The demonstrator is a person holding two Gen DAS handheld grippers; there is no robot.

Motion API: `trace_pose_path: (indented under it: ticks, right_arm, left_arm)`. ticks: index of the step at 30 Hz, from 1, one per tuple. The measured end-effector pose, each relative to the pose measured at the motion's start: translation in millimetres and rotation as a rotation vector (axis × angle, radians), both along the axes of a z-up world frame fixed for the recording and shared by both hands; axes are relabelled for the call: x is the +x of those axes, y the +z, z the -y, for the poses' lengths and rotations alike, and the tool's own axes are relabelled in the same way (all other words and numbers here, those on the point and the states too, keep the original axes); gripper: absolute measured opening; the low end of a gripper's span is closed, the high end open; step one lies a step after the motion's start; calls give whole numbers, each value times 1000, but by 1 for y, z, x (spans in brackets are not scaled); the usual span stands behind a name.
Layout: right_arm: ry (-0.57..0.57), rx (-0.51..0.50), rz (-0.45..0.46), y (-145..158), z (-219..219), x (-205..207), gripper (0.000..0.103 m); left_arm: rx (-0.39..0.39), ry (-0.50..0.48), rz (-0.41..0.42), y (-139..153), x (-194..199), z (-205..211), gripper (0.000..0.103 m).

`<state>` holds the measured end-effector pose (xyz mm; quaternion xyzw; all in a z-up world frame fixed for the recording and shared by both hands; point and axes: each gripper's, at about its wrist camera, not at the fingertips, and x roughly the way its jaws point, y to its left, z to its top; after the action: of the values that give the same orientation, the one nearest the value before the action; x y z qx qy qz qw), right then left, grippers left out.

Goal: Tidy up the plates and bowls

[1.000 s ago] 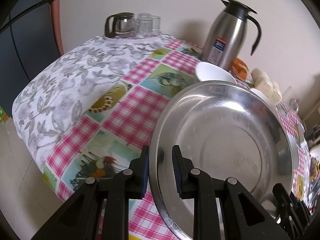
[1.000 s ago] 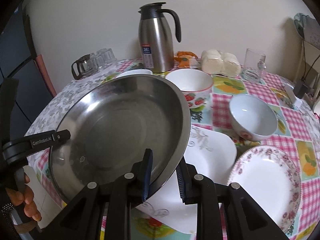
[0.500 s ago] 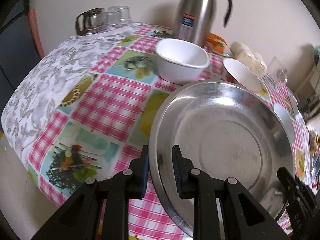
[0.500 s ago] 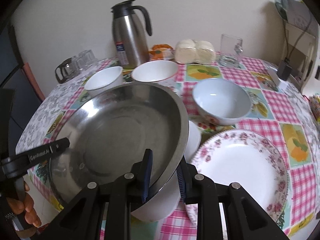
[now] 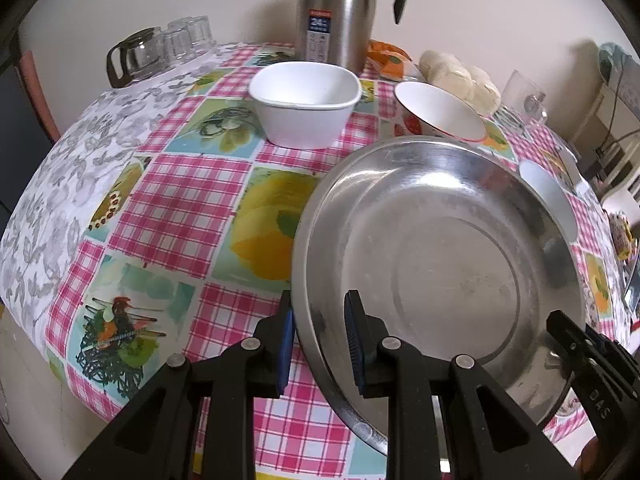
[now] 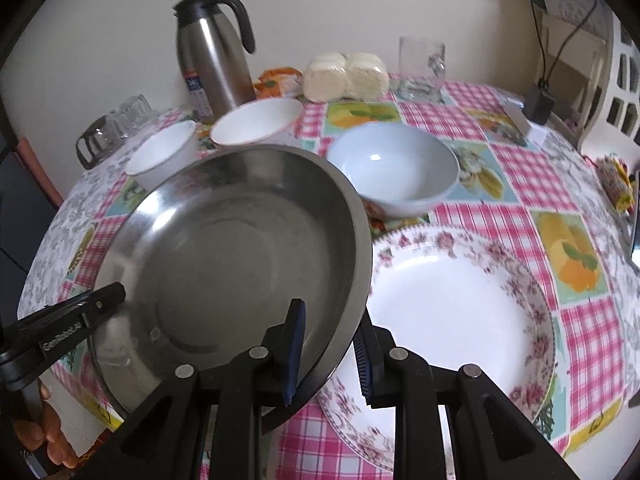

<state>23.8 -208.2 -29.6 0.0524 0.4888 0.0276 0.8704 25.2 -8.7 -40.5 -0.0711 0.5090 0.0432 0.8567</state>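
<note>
Both grippers clamp the steel plate's (image 5: 452,264) rim: left gripper (image 5: 320,336) at lower centre, right gripper (image 6: 330,346) likewise. It probably hangs just above the floral plate (image 6: 460,304) at lower right; lower it level, centred, releasing together.

The large round steel dish (image 5: 440,248) looks dull-polished metal; the flower-rimmed white plate (image 6: 460,304) looks glossy ceramic; the checked pink tablecloth (image 5: 180,208) looks smooth.

A plain cream painted wall (image 6: 360,4) backs the table. The table carries a pink-checked, fruit-patterned tablecloth (image 5: 180,208). A white plastic lattice chair (image 6: 618,92) stands at right.
</note>
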Motion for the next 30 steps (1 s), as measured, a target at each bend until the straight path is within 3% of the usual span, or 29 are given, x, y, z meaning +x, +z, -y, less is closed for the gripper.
trace_pose_path:
  ticks: [10, 30]
  right_arm:
    - [-51, 15, -47, -5, 13, -2, 26]
    - [-26, -4, -80, -8, 8, -3, 27]
  left_arm:
    - [21, -55, -27, -5, 1, 12, 24]
    - [18, -14, -19, -3, 1, 5, 26]
